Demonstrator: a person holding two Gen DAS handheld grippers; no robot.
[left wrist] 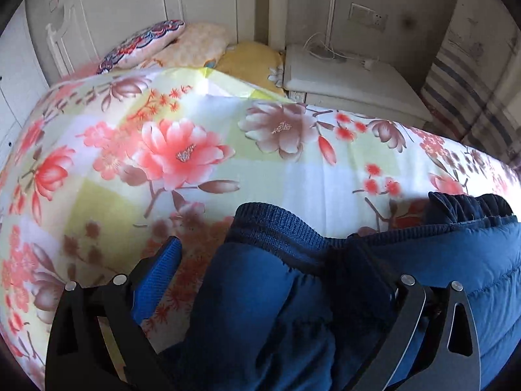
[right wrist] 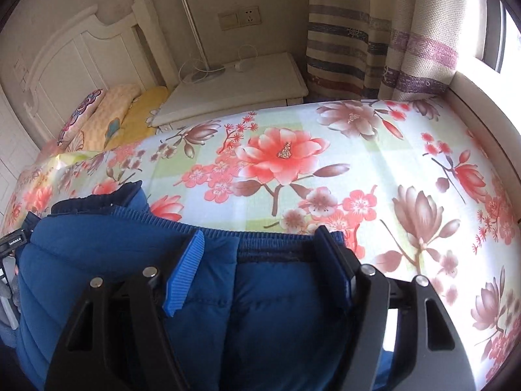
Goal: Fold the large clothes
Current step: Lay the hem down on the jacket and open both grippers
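Gaping wide over the jacket (right wrist: 130, 260), both the left hand-held gripper (left wrist: 260, 267) and right hand-held gripper (right wrist: 260, 264) grip nothing; slippery padding could slide on the bed (right wrist: 374, 163) or unfold.

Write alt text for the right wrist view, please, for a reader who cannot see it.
The right gripper, fingers spread, straddles the ribbed hem of a blue padded jacket on a floral bedsheet. Behind are pillows, a white nightstand and striped curtains.
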